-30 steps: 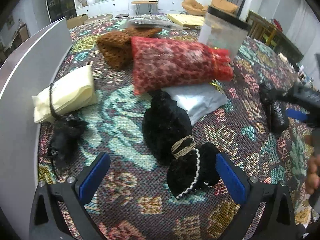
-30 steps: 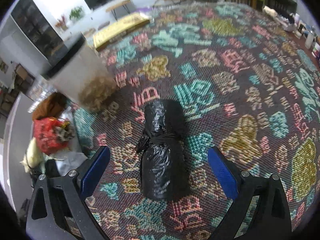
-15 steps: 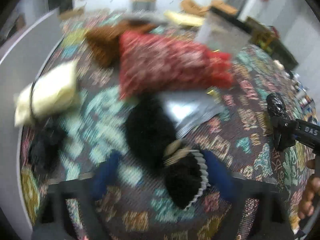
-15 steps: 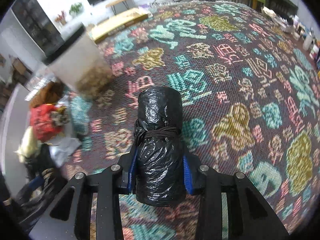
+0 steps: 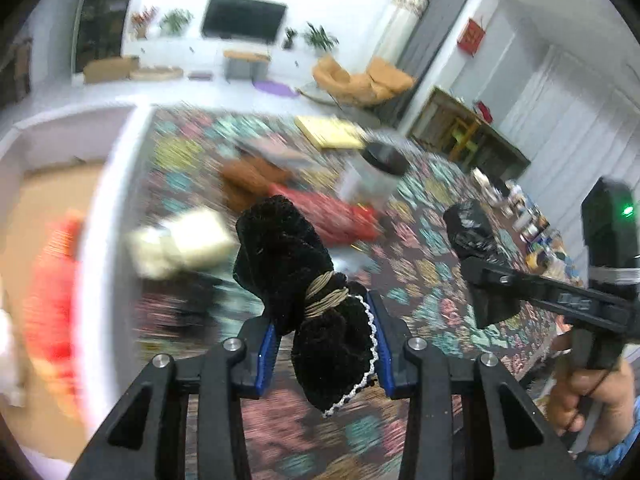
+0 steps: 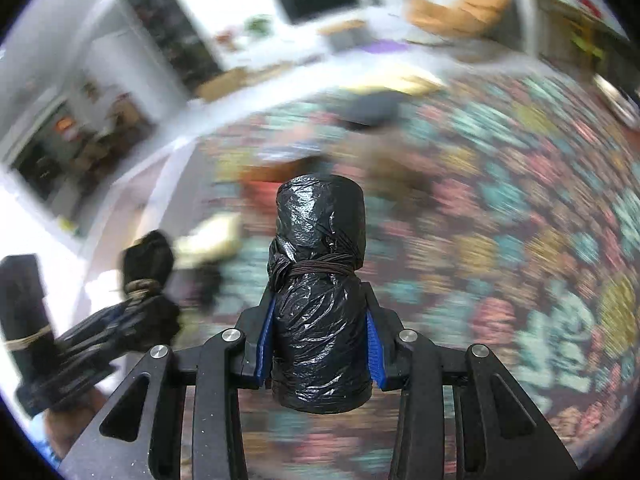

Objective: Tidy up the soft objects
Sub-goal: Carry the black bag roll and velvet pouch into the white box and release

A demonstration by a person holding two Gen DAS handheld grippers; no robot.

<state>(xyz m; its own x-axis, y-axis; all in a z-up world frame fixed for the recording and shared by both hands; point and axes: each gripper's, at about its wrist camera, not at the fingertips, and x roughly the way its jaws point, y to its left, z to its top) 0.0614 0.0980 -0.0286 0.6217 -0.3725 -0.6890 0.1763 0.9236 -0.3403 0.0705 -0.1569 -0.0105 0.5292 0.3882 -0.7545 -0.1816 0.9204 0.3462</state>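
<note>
My left gripper [image 5: 324, 344] is shut on a black velvet pouch [image 5: 308, 280] tied with tan cord and holds it lifted above the patterned tablecloth. My right gripper [image 6: 320, 344] is shut on a black plastic-wrapped roll [image 6: 320, 280] tied with a dark band, also lifted. In the left wrist view the right gripper and its roll [image 5: 472, 232] show at the right. In the right wrist view the left gripper's pouch [image 6: 148, 280] shows at the left. A red patterned bag [image 5: 332, 216], a cream bundle [image 5: 184, 244] and a brown knit piece [image 5: 248, 180] lie blurred on the table.
A white bin wall [image 5: 116, 200] stands at the left with a red item [image 5: 52, 304] inside, blurred. A clear container with a black lid [image 5: 376, 176] stands behind the red bag. Small bottles [image 5: 528, 220] crowd the far right edge.
Both grippers closed on their objects and lifted them off the table. The left gripper took the velvet pouch; the right took the black roll. Both views now tilt up and blur.
</note>
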